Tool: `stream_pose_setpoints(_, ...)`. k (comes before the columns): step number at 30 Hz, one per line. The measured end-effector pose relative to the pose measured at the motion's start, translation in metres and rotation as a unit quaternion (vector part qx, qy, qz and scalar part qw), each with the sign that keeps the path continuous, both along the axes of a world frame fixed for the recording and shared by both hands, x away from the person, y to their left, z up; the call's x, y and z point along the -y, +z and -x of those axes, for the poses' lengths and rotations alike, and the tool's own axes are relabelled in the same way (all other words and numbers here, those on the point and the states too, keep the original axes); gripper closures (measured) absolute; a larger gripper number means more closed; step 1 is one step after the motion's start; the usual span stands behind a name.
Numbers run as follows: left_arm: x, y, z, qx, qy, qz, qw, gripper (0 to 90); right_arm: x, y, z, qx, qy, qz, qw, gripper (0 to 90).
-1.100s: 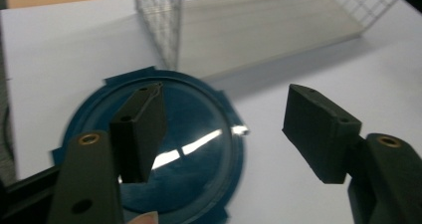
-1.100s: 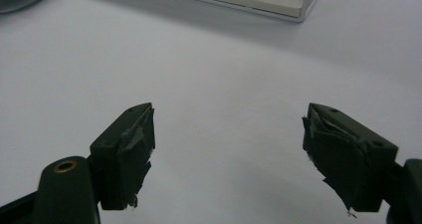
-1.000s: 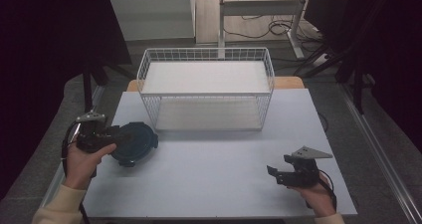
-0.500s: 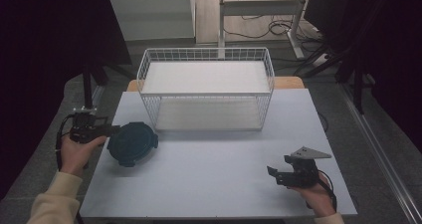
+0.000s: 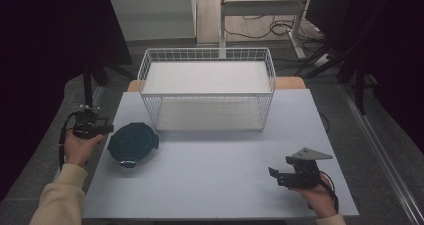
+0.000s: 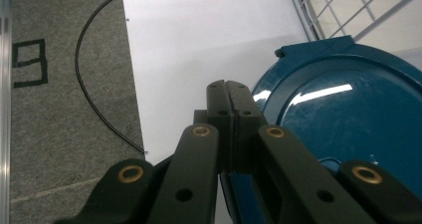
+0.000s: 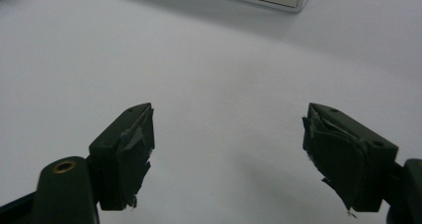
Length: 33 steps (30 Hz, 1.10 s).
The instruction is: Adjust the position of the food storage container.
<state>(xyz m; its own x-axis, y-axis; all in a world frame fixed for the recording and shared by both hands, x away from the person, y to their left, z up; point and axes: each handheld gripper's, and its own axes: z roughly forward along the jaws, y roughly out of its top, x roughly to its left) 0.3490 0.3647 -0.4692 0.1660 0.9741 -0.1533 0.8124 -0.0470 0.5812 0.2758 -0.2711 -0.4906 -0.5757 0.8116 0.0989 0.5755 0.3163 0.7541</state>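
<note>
Round dark-blue lid (image 5: 132,144) lies flat on the white table (image 5: 215,185), left of centre in the high view, just below the lower left corner of the wire basket (image 5: 207,90). Being round, it has no clear long axis; a small tab at its lower edge points toward the bottom of the frame.

Left claw (image 5: 103,129) sits at the left table edge, just beside the lid's left rim. In the left gripper view its jaws are pressed together with nothing between them (lid fills the right half, touching cannot be judged).

Right claw (image 5: 273,175) rests low at lower right, well apart from the lid. Its jaws stand wide apart over bare table, released.
</note>
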Motion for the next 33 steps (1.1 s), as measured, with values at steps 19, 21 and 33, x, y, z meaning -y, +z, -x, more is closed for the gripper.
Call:
stream_pose_setpoints(19, 0.0, -0.017, -0.008, -0.026, -0.015, 0.003, 0.9995, 90.0, 0.0, -0.001, -0.002, -0.002, -0.002, 0.007, 1.0, 19.9)
stream_pose_setpoints(21, 0.0, -0.017, -0.008, -0.026, -0.014, 0.003, 0.9996, 90.0, 0.0, -0.001, -0.002, -0.003, -0.003, 0.007, 1.0, 19.9)
stream_pose_setpoints(33, 0.02, -0.016, -0.002, -0.024, -0.036, 0.004, 0.9991, 90.0, 0.0, -0.001, -0.002, -0.004, -0.007, 0.005, 1.0, 20.1)
